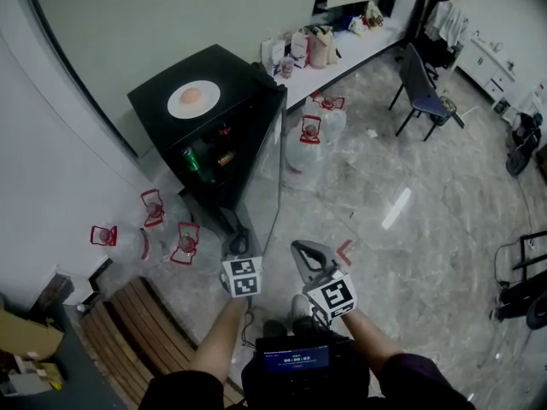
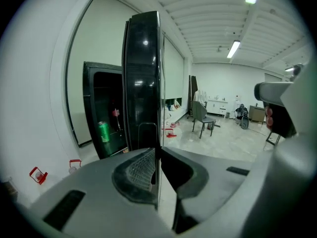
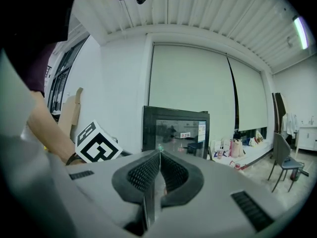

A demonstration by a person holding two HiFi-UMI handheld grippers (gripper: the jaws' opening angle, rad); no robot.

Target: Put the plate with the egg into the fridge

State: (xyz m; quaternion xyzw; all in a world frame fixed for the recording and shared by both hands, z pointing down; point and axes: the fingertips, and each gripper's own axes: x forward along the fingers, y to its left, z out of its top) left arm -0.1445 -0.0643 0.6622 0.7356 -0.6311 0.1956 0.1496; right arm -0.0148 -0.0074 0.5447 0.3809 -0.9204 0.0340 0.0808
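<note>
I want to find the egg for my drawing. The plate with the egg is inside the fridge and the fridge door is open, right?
Not quite. The plate with the egg is on top of the fridge, not inside it. The head view shows this. The rest is right: the fridge door is open.

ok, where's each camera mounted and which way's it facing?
Head view: on the person's head, steeply down at fridge with plate and egg on top; both forearms, left tongs, right tongs show.
Left gripper view: on left tongs, along jaws clamped on the edge of the open fridge door.
Right gripper view: on right tongs, shut, empty, facing the door glass; left forearm and marker cube show.
Shared: the fridge door, in all three.
</note>
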